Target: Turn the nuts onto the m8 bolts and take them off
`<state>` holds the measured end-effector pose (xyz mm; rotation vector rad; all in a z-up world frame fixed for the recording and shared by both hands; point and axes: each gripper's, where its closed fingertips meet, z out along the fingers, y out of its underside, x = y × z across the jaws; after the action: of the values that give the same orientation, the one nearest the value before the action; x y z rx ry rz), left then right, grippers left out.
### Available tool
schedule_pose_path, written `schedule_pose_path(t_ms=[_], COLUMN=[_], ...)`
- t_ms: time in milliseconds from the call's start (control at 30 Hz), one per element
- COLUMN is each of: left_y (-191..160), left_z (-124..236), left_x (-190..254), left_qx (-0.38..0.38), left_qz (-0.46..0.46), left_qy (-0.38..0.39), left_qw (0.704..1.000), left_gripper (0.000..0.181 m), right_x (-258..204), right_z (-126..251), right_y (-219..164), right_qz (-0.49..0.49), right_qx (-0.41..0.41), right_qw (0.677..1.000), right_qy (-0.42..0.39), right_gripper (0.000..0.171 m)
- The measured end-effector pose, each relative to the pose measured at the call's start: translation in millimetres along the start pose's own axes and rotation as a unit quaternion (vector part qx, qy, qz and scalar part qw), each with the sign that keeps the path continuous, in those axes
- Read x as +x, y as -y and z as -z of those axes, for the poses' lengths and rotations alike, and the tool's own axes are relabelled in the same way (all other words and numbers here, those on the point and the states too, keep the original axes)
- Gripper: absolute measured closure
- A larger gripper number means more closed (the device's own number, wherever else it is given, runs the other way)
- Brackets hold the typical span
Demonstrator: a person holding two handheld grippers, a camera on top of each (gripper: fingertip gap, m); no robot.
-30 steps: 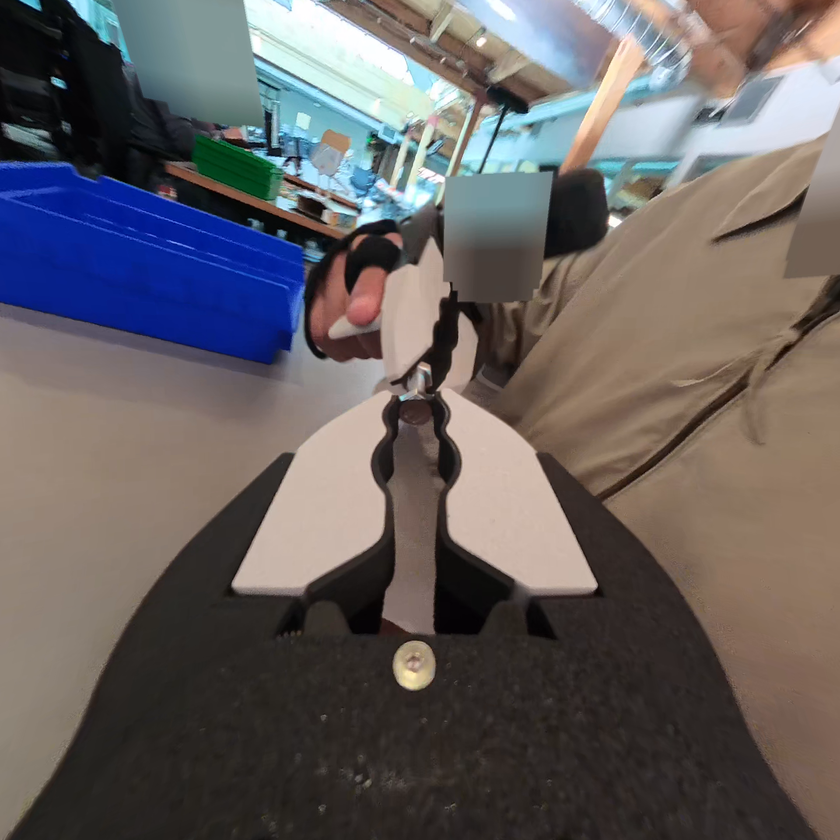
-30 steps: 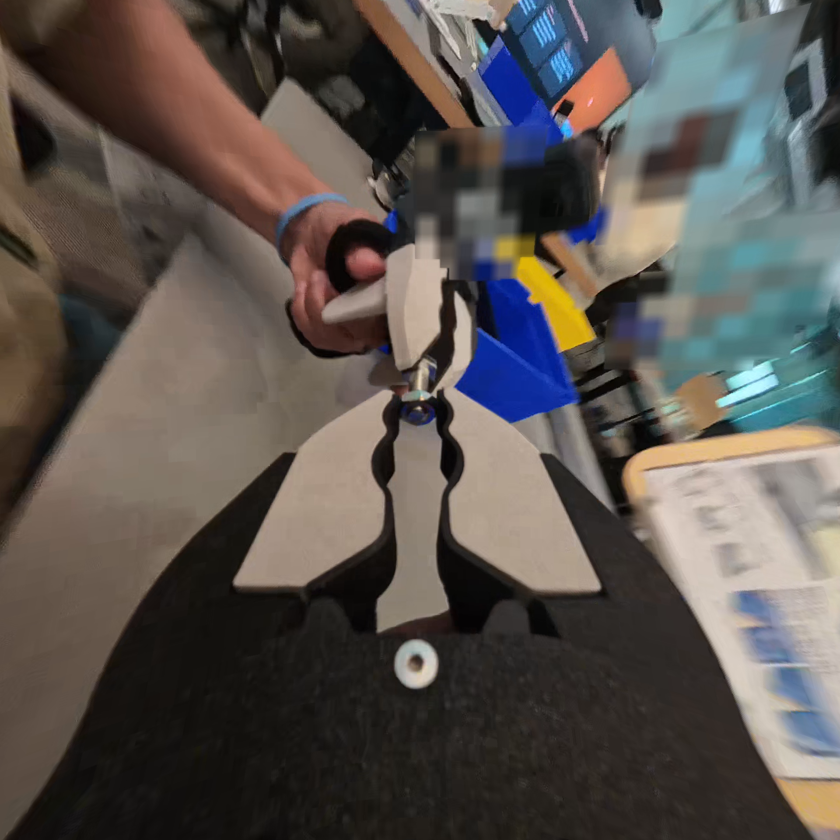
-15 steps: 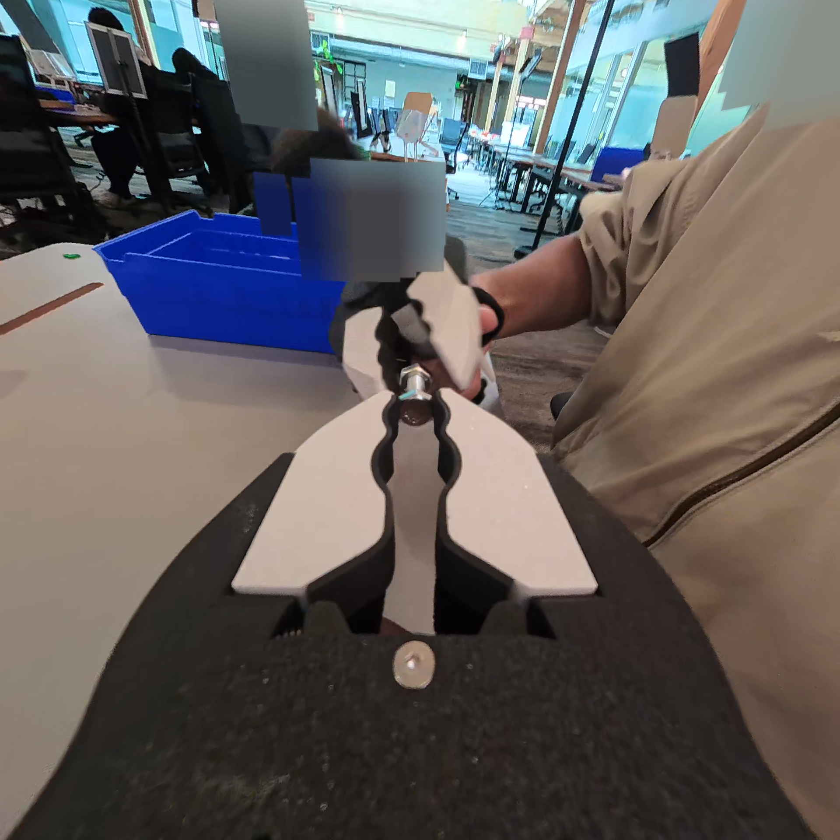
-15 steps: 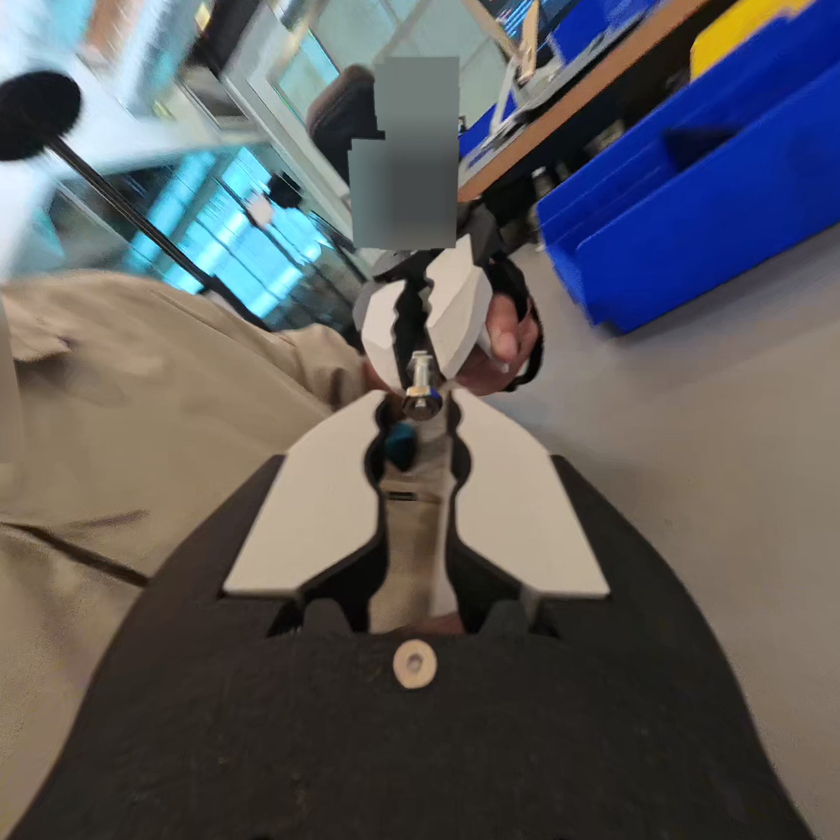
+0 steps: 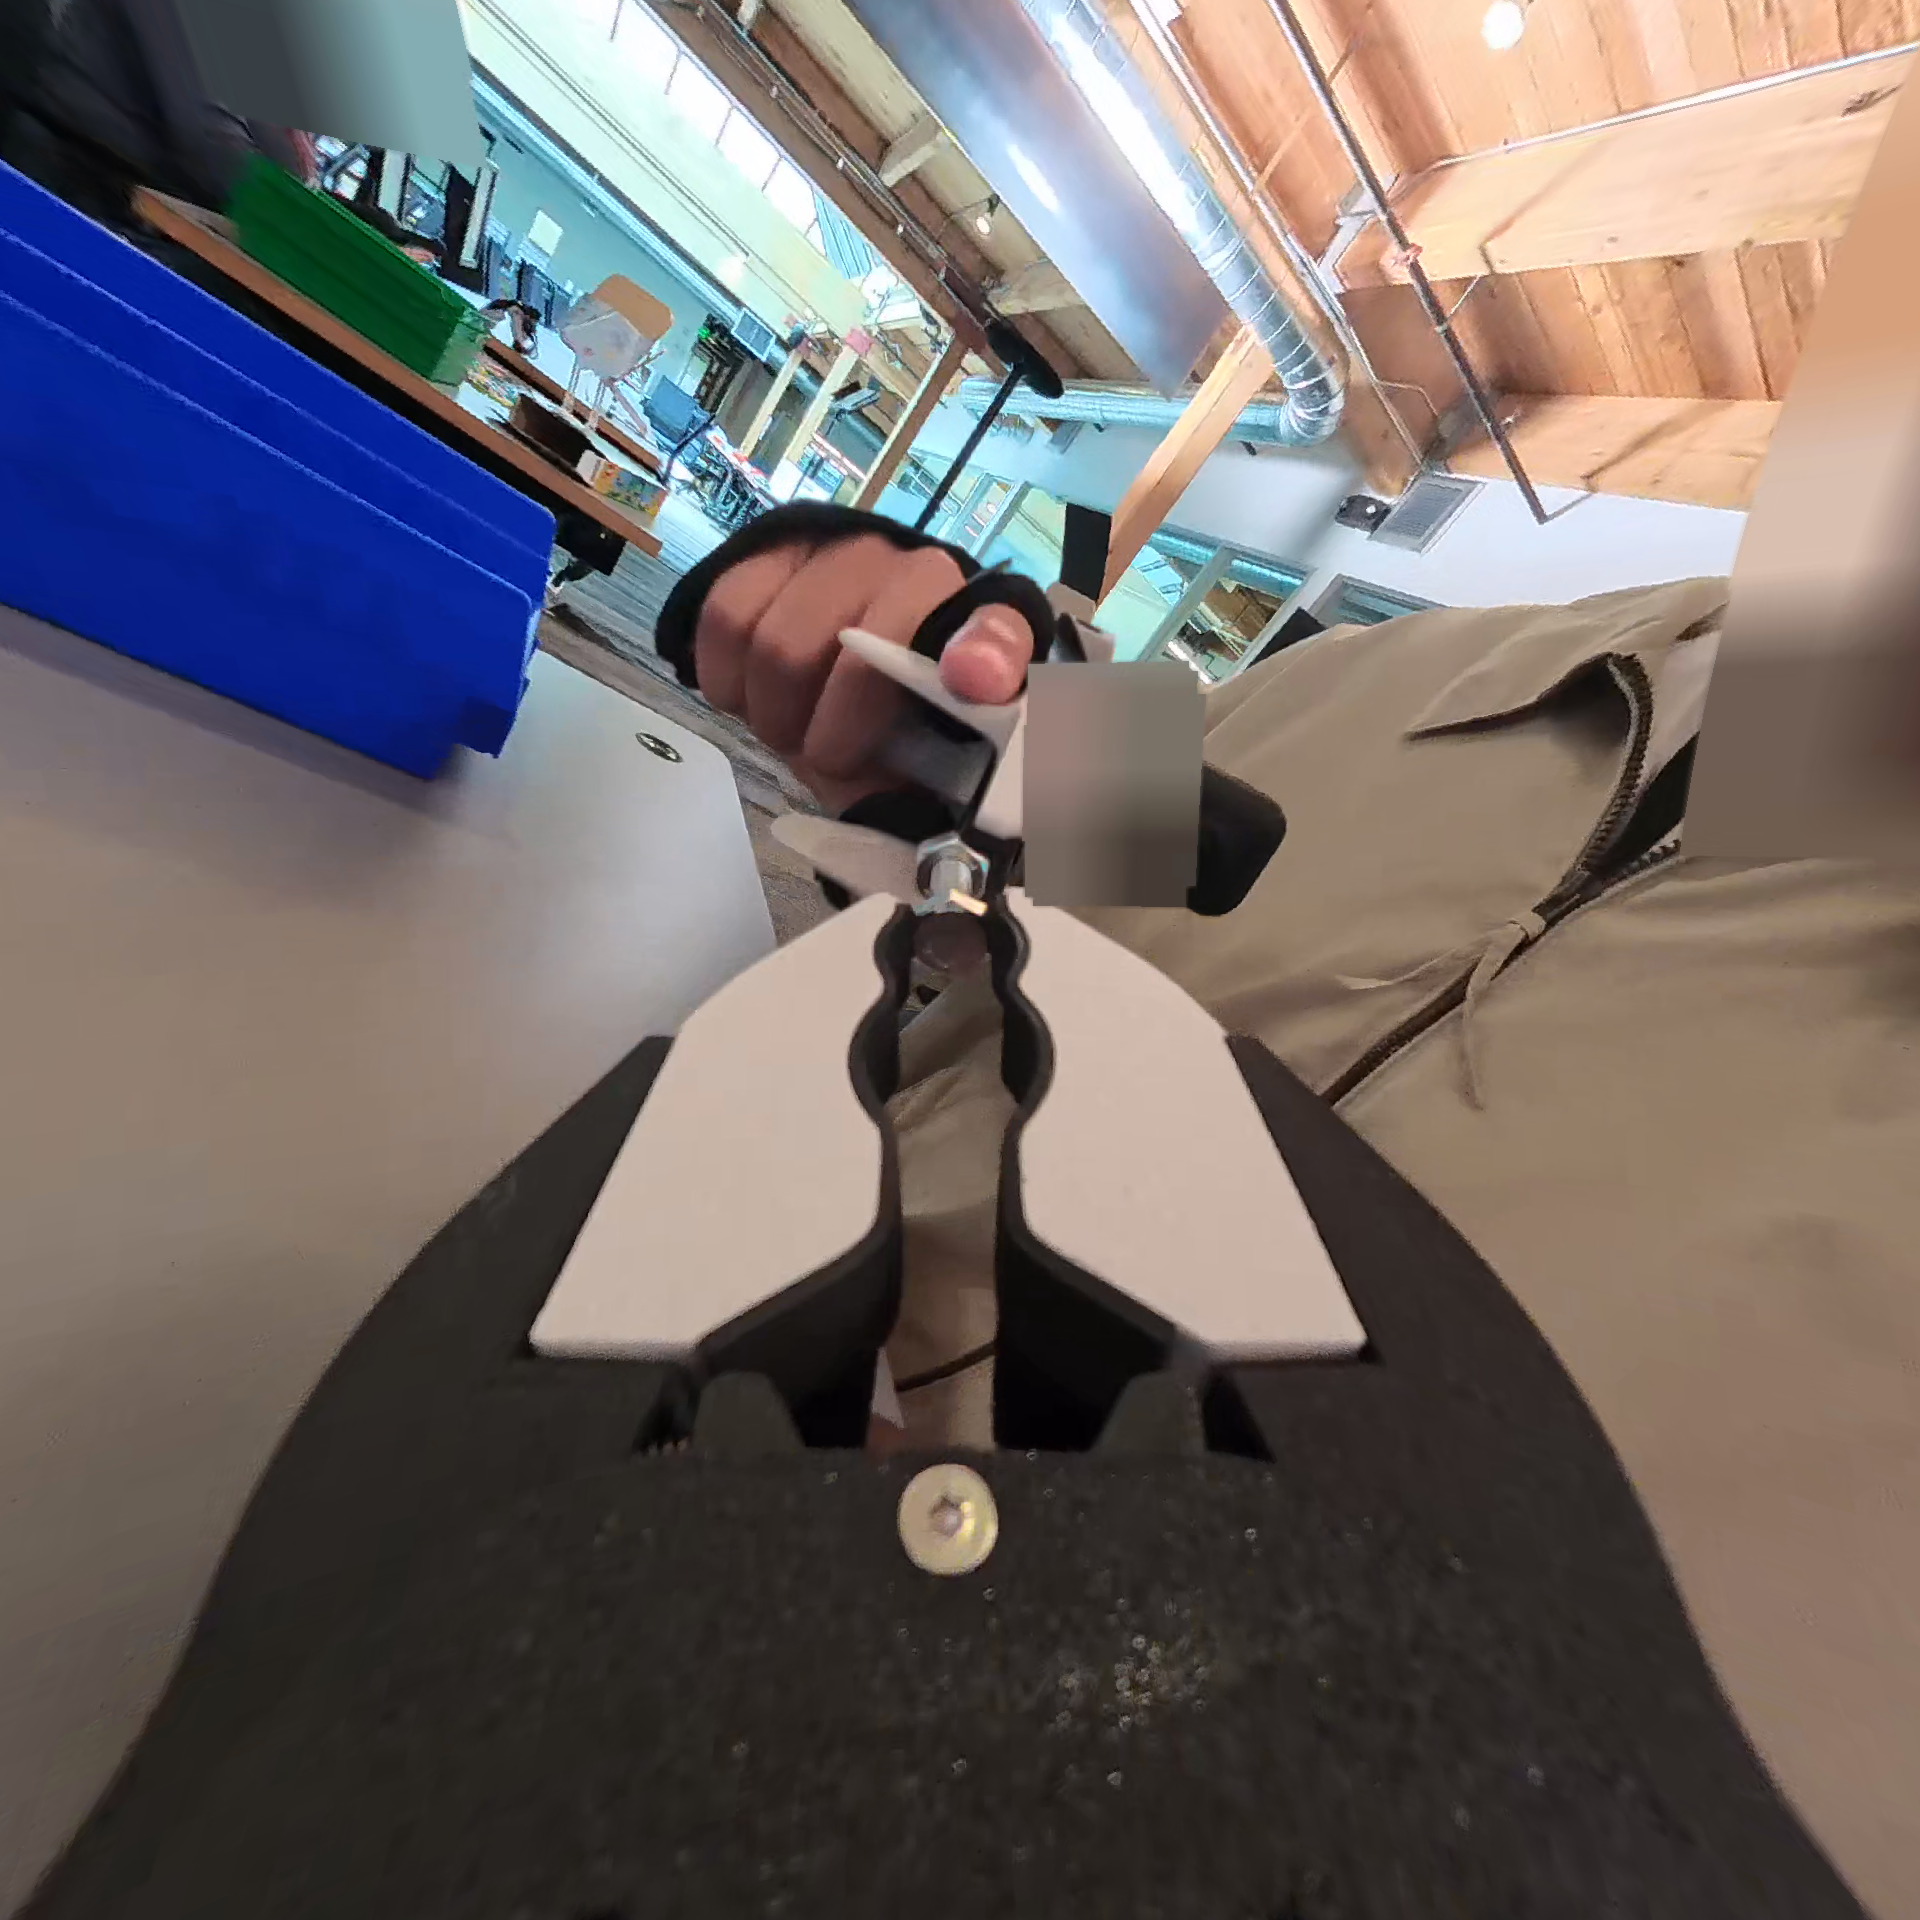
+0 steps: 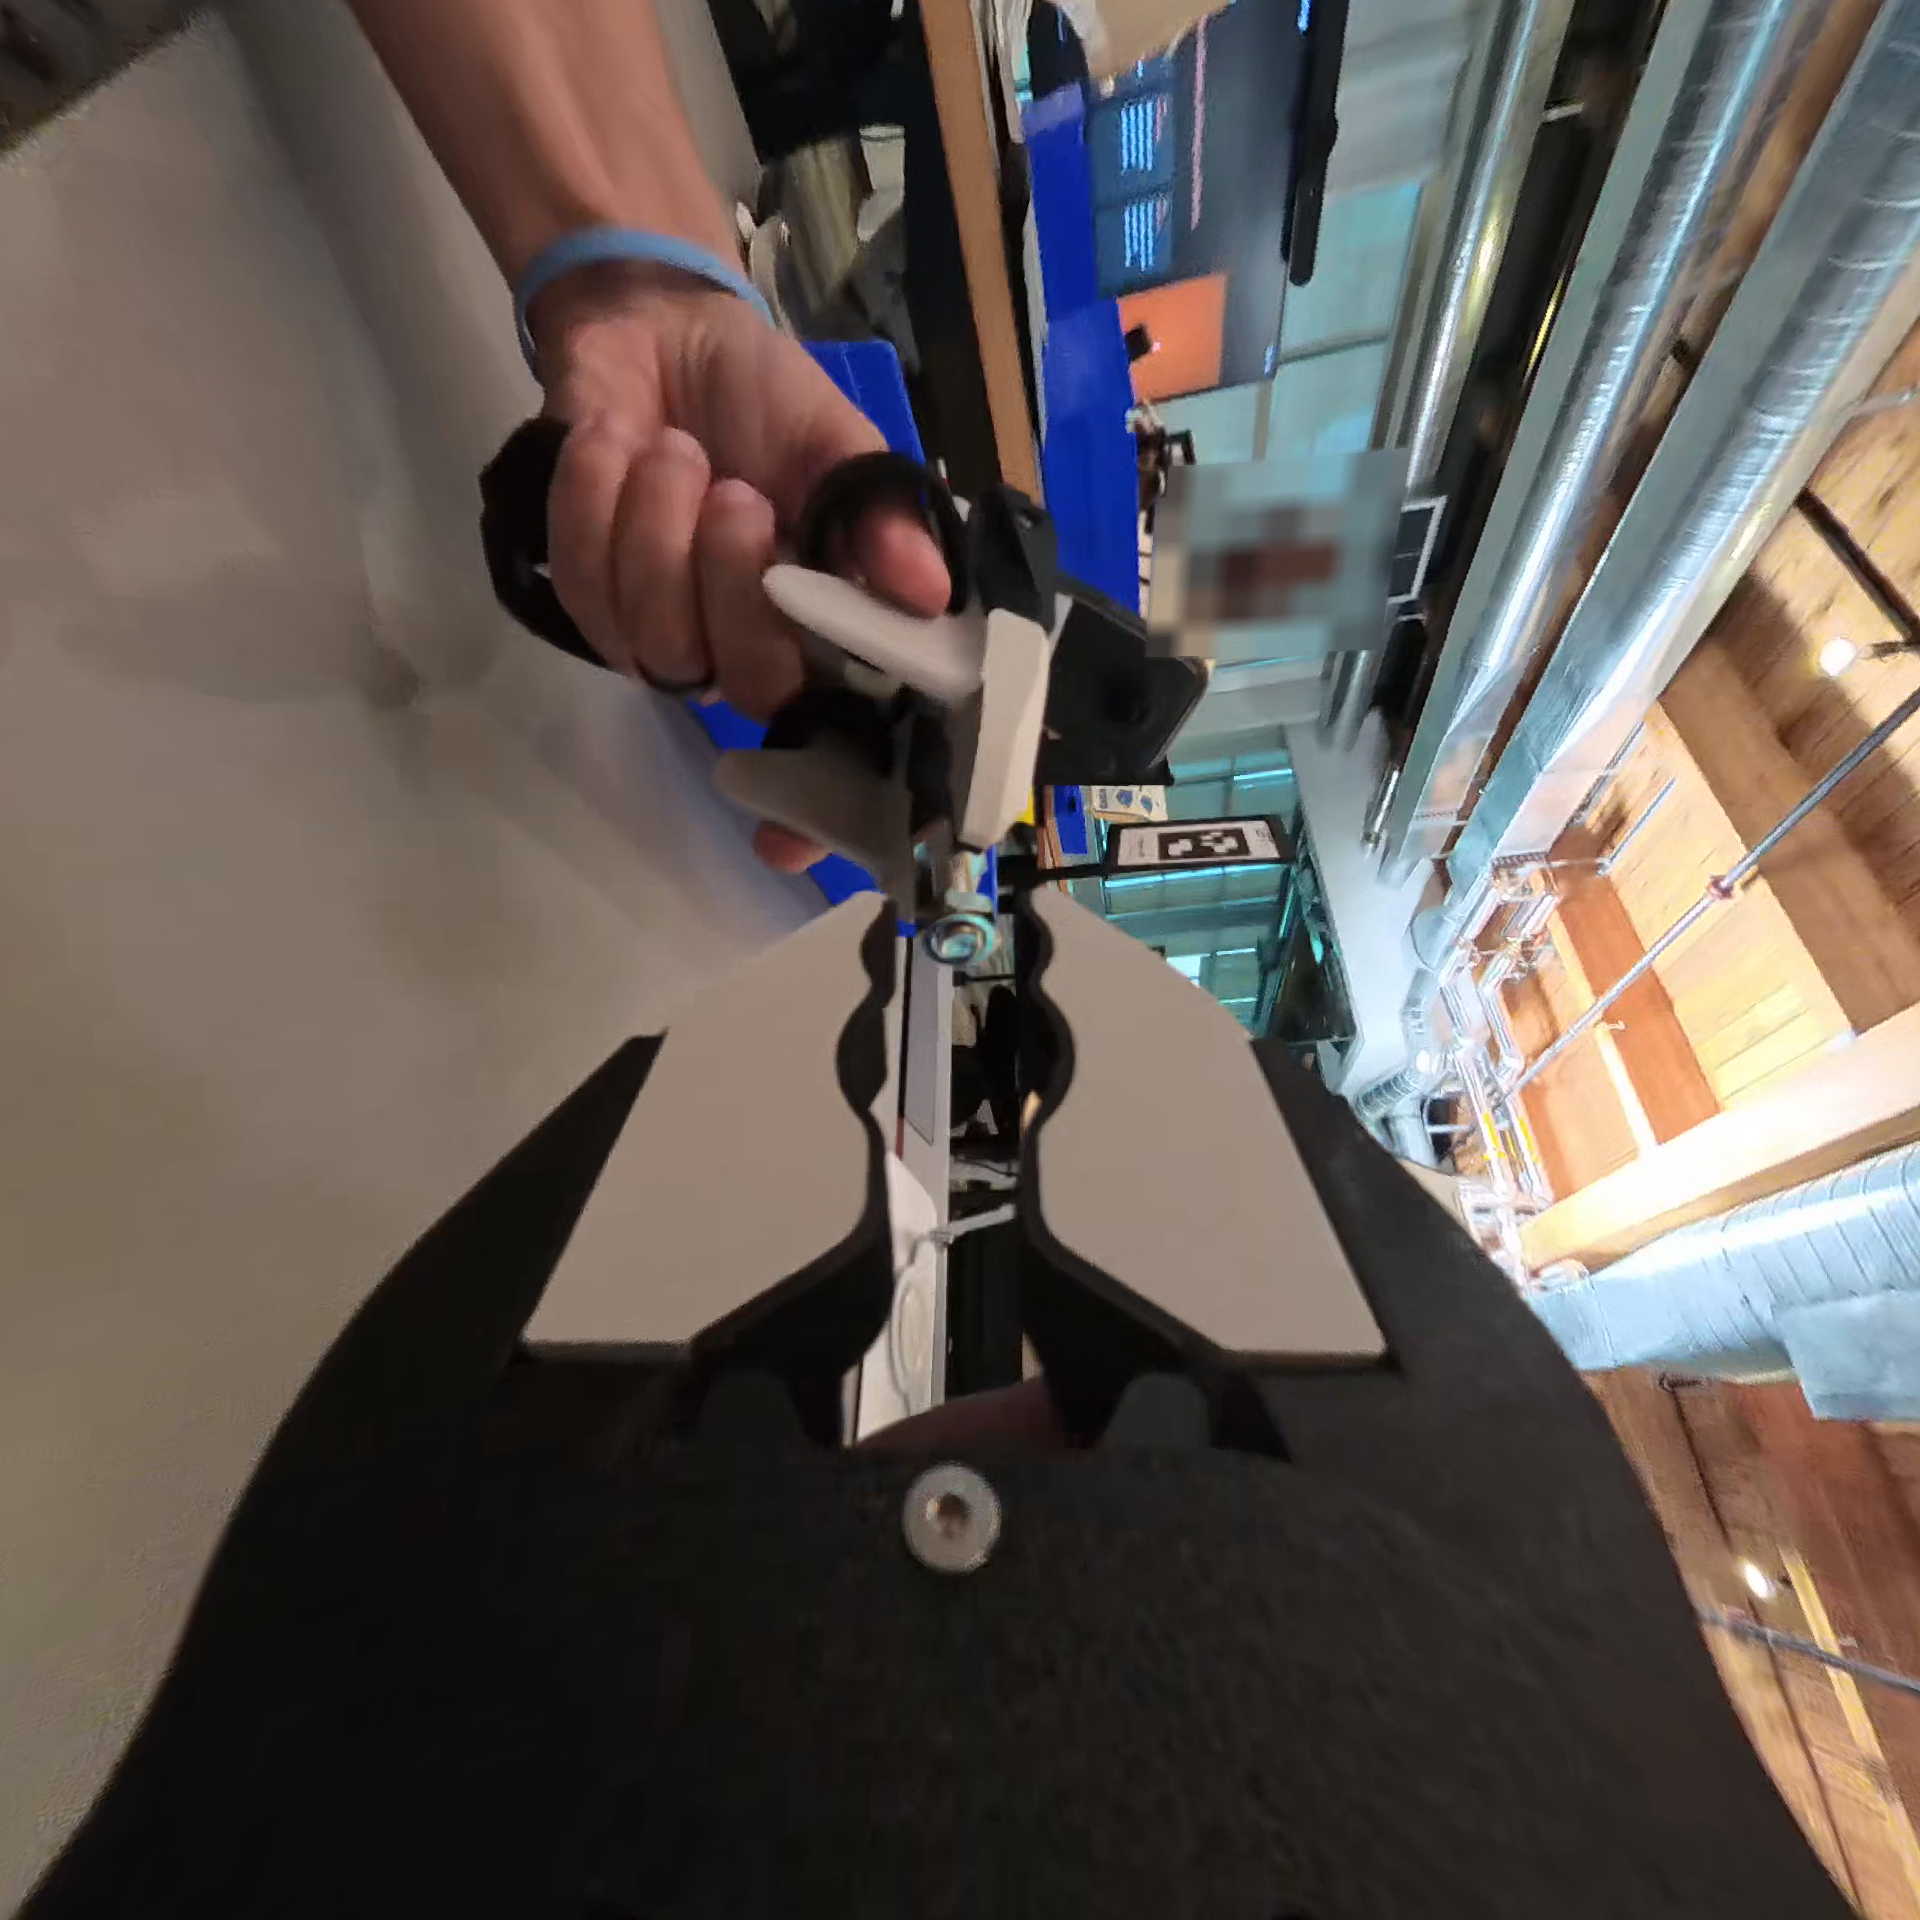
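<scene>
Clamping the bolt (image 5: 945,891) by its head in the left tongs (image 5: 948,930). Framing the nut (image 6: 956,940), on the thread, with the right tongs (image 6: 958,914) narrowly parted; cannot tell whether gripping. Holding both above the worktop (image 5: 312,935). Advising: seating squarely on the flats, keeping axes aligned.

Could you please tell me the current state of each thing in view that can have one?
left tongs: shut on the head end of the bolt.
right tongs: open, tips either side of the nut, apparently not pinching it.
nut: threaded partway onto the bolt.
bolt: held in the air, pointing at the right tongs.
blue bin: standing on the table, contents hidden.
</scene>
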<state>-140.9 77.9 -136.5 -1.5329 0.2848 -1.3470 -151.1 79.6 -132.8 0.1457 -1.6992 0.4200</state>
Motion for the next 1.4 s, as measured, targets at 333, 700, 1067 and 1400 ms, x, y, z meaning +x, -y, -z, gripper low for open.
schedule_pose_path(t_ms=[333,700,1067,1400], left_y=[-3.8,-1.9,6.6,-7.4], left_z=[3.5,0.2,7.9,-0.1], left_x=[-1.0,-7.0,-0.4,2.7], left_qx=[-0.033,-0.097,0.017,-0.001], left_qz=[-0.093,-0.25,-0.009,0.017], left_qy=[0.069,0.191,0.036,-0.008], left_qw=[0.993,0.944,0.999,1.0], left_gripper=[0.167,0.167,0.167,0.167], right_x=[-4.7,-7.2,-5.2,-11.0], right_z=[-2.1,1.6,5.2,-4.5], right_y=[4.3,2.2,-6.6,-1.9], right_qz=[-0.404,-0.833,-0.153,-0.063], right_qx=[0.049,0.19,0.004,-0.004], right_qw=[0.903,0.446,0.987,0.997], right_qy=[0.138,0.267,0.04,0.046], right_gripper=[0.157,0.157,0.11,0.156])
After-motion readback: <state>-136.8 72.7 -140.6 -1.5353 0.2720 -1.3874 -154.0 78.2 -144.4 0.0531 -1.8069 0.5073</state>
